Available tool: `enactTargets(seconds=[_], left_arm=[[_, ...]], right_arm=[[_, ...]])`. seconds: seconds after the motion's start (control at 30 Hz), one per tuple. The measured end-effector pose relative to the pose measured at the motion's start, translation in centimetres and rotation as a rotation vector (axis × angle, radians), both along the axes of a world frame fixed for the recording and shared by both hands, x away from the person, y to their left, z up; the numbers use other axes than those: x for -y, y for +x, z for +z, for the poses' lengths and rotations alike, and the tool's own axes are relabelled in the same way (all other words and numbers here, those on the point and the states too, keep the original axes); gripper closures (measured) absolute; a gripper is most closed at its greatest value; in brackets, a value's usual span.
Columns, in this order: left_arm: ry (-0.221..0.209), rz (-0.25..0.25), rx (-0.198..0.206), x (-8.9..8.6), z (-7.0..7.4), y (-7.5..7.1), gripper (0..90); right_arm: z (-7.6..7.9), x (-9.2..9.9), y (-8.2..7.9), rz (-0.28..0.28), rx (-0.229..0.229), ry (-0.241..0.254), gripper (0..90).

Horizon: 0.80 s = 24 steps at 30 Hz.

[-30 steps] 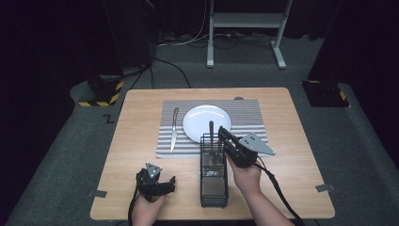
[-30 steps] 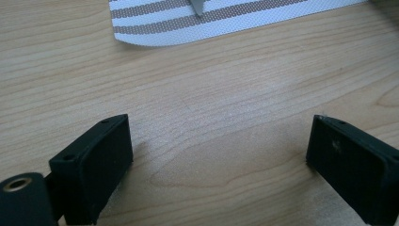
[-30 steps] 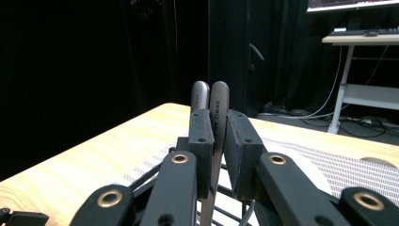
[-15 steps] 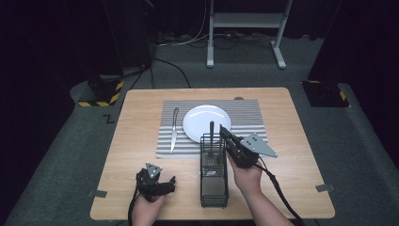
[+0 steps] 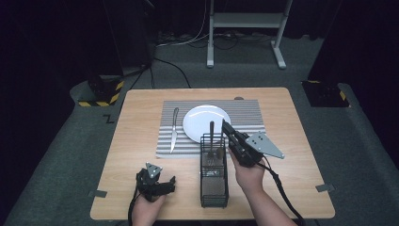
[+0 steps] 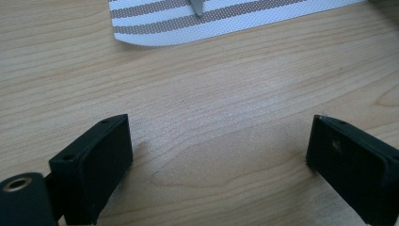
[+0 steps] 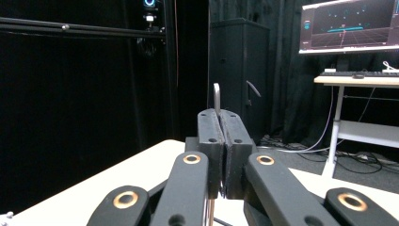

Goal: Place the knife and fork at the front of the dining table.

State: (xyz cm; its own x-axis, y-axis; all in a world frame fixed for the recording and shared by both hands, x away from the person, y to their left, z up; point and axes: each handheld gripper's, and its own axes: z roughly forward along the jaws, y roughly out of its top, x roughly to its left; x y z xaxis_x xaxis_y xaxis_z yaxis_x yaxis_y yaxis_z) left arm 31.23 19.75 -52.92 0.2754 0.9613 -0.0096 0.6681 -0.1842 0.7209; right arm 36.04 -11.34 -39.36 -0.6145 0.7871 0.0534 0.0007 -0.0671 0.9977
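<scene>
Wooden table [image 5: 141, 141]: wire caddy [image 5: 214, 179] holds cutlery; right tongs [image 5: 225, 127] pinching utensil handle [image 7: 217, 98]; left tongs [image 5: 171, 181] spread

The left hand-held gripper [image 5: 170, 181] lies low near the table's near edge, jaws spread wide and level. The right hand-held gripper [image 5: 225, 126] is raised, angled up and forward, jaws clamped together, forearm entering from below.
</scene>
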Motion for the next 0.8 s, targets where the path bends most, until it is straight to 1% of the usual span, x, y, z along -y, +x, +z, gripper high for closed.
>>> enactTargets(seconds=[0.13,0.2,0.4,0.5,0.63,0.8], left_arm=[[-0.001,0.002,0.001,0.0,0.0,0.0,7.2],[0.004,-0.006,-0.002,0.0,0.0,0.1,6.2],[0.004,-0.007,-0.003,0.0,0.0,0.1,5.6],[0.004,-0.008,-0.002,0.0,0.0,0.1,5.7],[0.001,-0.009,-0.002,0.0,0.0,0.1,5.5],[0.001,-0.008,-0.003,0.0,0.0,0.1,5.4]], right_arm=[[0.5,0.1,-0.2,0.004,0.018,0.010,88.6],[0.8,0.1,-0.4,0.006,0.032,0.012,88.6],[1.6,0.2,-0.5,0.003,0.045,0.028,88.6],[2.2,0.3,-0.7,0.001,0.055,0.041,88.6],[3.3,0.4,-1.1,-0.004,0.083,0.049,88.7],[4.1,0.5,-1.5,-0.008,0.100,0.056,88.7]])
